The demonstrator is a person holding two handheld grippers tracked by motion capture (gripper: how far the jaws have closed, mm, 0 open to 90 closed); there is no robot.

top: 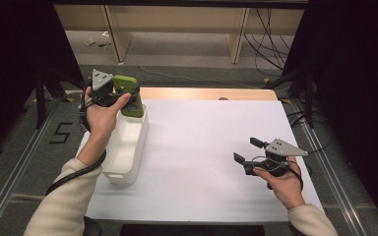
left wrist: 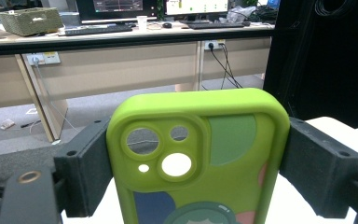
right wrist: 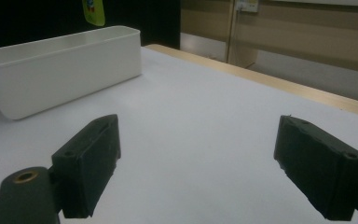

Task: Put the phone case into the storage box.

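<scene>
between the left jaws: green phone case (left wrist: pixel 198 158), clamped by its two long edges, camera cut-outs toward the lens, upright.
left gripper (top: pixel 120 93): held up in the left hand (top: pixel 101 115), jaws pressed on the case's sides; the case hangs over the far end of the white bin (top: pixel 128 147).
below the left jaws: white bin, long and open-topped, nothing visible inside it.
risk, slip: the case looks like soft plastic gripped on smooth rounded edges; if the pads ease off unevenly it could pivot and drop askew.
risk, miss: the bin is narrow; a release off its centre line could land the case on the rim, or outside the bin on the table.
risk, snag: the cable trailing from the left gripper runs close to the bin's near end and could nudge it.
right gripper (top: pixel 251 153): in the right hand (top: pixel 283 184), low over the table, jaws wide apart, nothing between them.
ahead of the right jaws: bare white tabletop (right wrist: pixel 191 116), the bin beyond to the left.
surface: white sheet on a wood-edged table, matte, uncluttered.
room: grey floor, desks with monitors behind, loose cables, dark curtains on both sides.
</scene>
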